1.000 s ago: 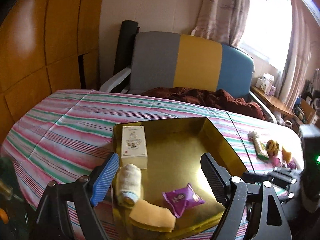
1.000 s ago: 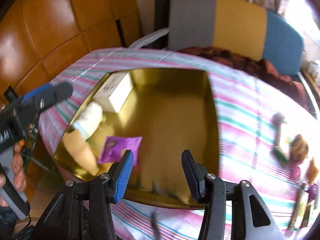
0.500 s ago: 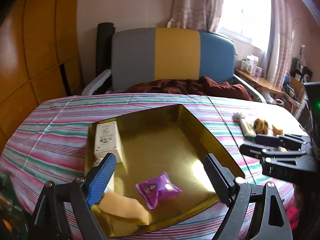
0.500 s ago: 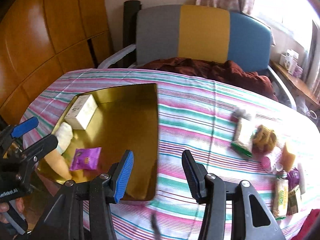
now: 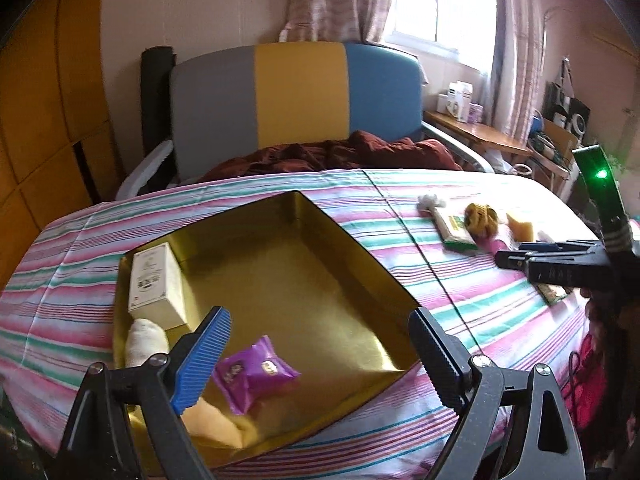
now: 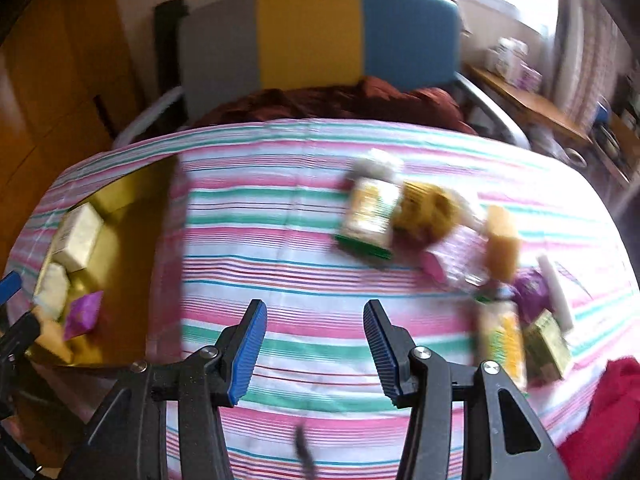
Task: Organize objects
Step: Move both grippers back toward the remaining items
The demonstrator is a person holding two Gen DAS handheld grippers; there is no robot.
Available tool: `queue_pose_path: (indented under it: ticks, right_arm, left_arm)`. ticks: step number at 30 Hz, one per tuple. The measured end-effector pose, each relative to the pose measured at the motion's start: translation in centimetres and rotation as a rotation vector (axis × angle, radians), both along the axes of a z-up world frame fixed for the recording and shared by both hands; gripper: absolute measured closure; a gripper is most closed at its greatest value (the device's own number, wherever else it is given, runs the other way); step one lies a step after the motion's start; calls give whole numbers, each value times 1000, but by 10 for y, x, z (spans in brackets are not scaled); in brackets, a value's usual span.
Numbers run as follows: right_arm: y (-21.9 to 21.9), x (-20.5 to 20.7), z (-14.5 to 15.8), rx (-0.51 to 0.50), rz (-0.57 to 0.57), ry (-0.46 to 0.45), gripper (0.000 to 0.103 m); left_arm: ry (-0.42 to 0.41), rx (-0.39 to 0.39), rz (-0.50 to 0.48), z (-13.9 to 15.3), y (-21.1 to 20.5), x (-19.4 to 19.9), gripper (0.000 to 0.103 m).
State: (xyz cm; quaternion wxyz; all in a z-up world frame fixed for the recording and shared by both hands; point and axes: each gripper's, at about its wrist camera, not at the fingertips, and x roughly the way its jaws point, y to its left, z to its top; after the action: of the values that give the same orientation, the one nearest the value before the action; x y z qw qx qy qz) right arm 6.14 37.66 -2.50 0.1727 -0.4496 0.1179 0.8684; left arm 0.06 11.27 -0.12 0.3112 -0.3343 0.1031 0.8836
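Our left gripper [image 5: 316, 354] gapes wide and empty above the gold tray [image 5: 360, 248], where a purple packet [image 5: 254, 372], a white roll [image 5: 144, 340] and a box [image 5: 156, 282] lie. Our right gripper [image 6: 314, 344], open and empty, hangs over the striped bench [image 6: 280, 248]; farther right sit blurred snacks [image 6: 370, 212].

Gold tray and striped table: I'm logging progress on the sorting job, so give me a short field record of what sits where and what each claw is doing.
container: gold tray on striped tablecloth
in tray: white box, rolled white cloth, purple packet, tan piece
unsorted: pile of small items right of tray, blurred
left claw: open, empty, above tray's near edge
right claw: open, empty, above bare cloth between tray and pile
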Motion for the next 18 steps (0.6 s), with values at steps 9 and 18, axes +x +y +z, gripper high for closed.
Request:
queue_pose_path:
  ticks: [9,18]
  right_arm:
    - [110,63,6,-74,-312,-34,52]
    - [200,133,1,-228,-617,101,52]
  left_arm:
    - [-24,2,-100,-1,29,7,12]
    - [-37,-28,-231,-4,74,21,10]
